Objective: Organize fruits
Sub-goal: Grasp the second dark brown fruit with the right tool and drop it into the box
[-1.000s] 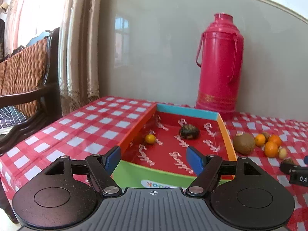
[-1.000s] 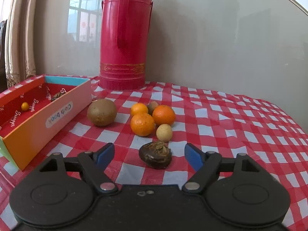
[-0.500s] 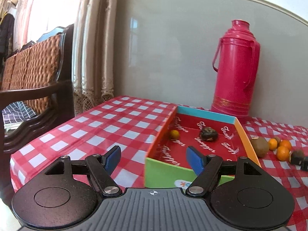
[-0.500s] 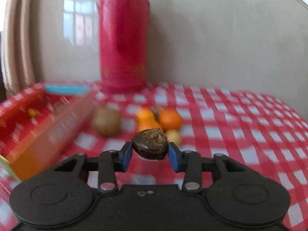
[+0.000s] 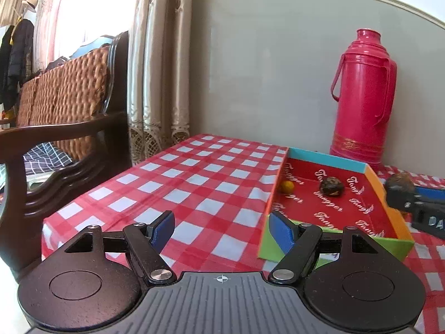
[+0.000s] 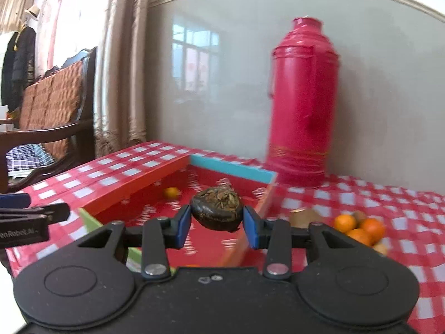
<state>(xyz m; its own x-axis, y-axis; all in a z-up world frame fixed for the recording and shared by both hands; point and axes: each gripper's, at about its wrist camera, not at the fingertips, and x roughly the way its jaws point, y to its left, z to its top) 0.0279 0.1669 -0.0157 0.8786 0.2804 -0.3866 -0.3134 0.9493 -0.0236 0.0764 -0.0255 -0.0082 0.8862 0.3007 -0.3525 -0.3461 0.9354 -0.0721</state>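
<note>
Counter [image 5: 194, 183]: covered in a red-and-white check cloth, carrying everything below.
Thermos [image 6: 303, 105]: tall pink flask at the far side against the wall, just beyond the box's far right corner; best kept out of the carry path.
Box [image 6: 230, 168]: shallow open tray with a red printed floor, orange side walls, a blue far wall and a green near wall. It already holds a small orange fruit [image 5: 286, 186] by the left wall and a dark rough fruit [image 5: 331, 186] towards the far middle.
Loose fruit [image 6: 358, 226]: a cluster of oranges with a brown fruit beside it, on the cloth right of the box, waiting their turn.
Right tool [image 6: 217, 224]: clenched on a dark scaly fruit [image 6: 217, 211], held in the air over the box's near right part.
Left tool [image 5: 219, 226]: released and holding nothing, hovering over the cloth at the box's near left corner.
Step in hand: placing the held fruit in the box.
How to do it well: I would lower it to a bare patch of red floor, clear of the two fruits inside, and let go only close to the floor so the round fruit does not roll or bounce.
</note>
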